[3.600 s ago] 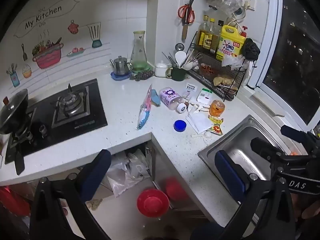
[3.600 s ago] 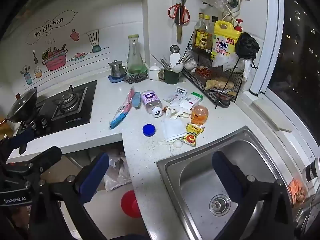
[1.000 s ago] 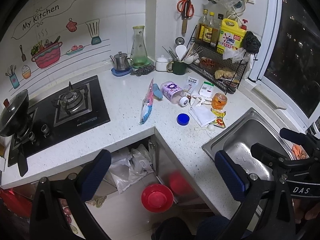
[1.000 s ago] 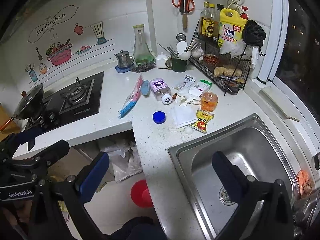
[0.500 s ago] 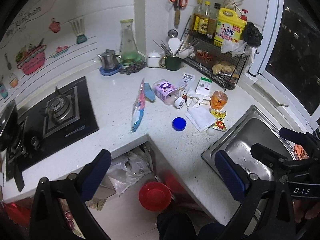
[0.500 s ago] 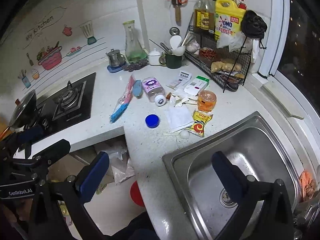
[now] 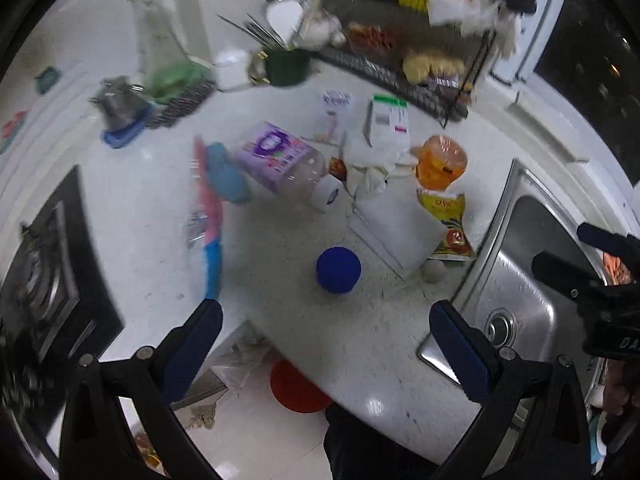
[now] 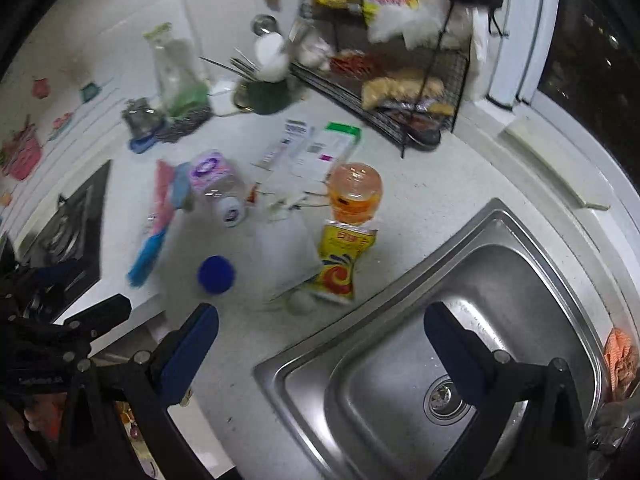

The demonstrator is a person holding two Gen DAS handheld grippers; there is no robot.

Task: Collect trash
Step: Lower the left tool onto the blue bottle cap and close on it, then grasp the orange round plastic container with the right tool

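Note:
Litter lies on the white counter: a blue cap (image 7: 338,269) (image 8: 216,274), a purple-labelled plastic bottle (image 7: 286,164) (image 8: 218,182) on its side, a pink and blue wrapper (image 7: 210,216) (image 8: 154,224), a white napkin (image 7: 396,228) (image 8: 286,252), a yellow sachet (image 7: 446,220) (image 8: 342,258), an orange jelly cup (image 7: 440,162) (image 8: 354,192) and crumpled tissue (image 7: 370,176). My left gripper (image 7: 326,340) hovers open just short of the blue cap, empty. My right gripper (image 8: 320,338) hangs open at the sink's near-left corner, empty.
A steel sink (image 8: 460,332) (image 7: 532,280) takes the right side. A gas hob (image 7: 44,280) lies left. A wire rack (image 8: 400,92) with bottles, a green cup (image 7: 286,66) of utensils and a glass carafe (image 7: 160,52) line the back wall. A red bin (image 7: 298,388) stands on the floor below.
Both grippers have dropped down and forward toward the counter, so the litter looks much larger and blurred. Nothing has been grasped; both stay open.

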